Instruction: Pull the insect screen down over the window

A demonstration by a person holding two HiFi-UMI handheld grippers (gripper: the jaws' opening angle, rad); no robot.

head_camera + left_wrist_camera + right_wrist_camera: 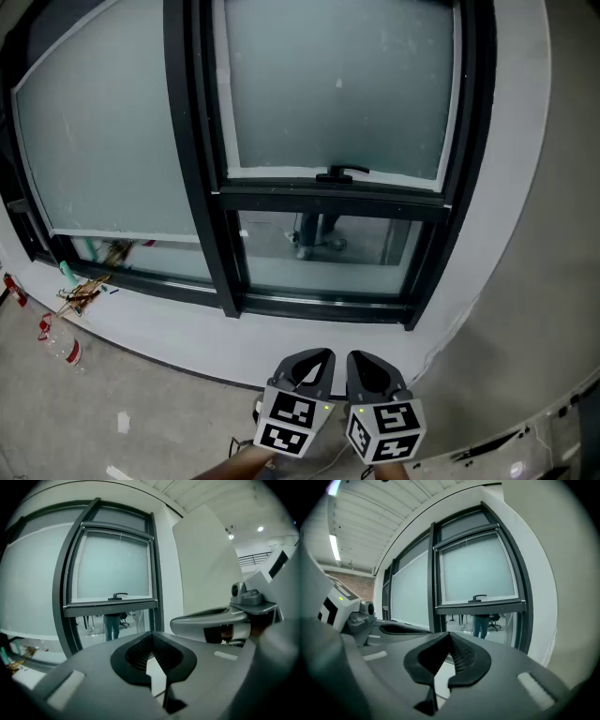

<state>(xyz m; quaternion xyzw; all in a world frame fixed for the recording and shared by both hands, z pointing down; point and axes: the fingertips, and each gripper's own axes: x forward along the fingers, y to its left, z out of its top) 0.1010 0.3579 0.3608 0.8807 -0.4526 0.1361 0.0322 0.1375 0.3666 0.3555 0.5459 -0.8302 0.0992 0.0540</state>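
- The insect screen [337, 94] read as the pale, translucent panel in the right-hand window. Its bottom rail carried a small dark handle [342, 174].
- That rail sat at roughly two thirds of the way down the black window frame [192, 159]. I judged the screen to be partly drawn, not fully.
- Below the rail, the lower pane [328, 253] was uncovered and clear. A person's legs [112, 625] and a chair showed through it on the far side.
- The left gripper [314, 358] and the right gripper [361, 361] were held side by side low in the head view, over the floor before the white sill [187, 328]. Both were well apart from the window.
- In the left gripper view the left gripper's jaws were closed together with nothing between them. The right gripper view showed the same for the right gripper, so neither carried anything.
- Both grippers pointed roughly towards the handle, which sat just above the jaws in each gripper view, far off.
- What was left, as I judged it: reach in to the handle, take hold of it, and draw the rail down across the clear pane to the bottom of the frame.
- Whether the rail had a catch at the bottom could not be made out.
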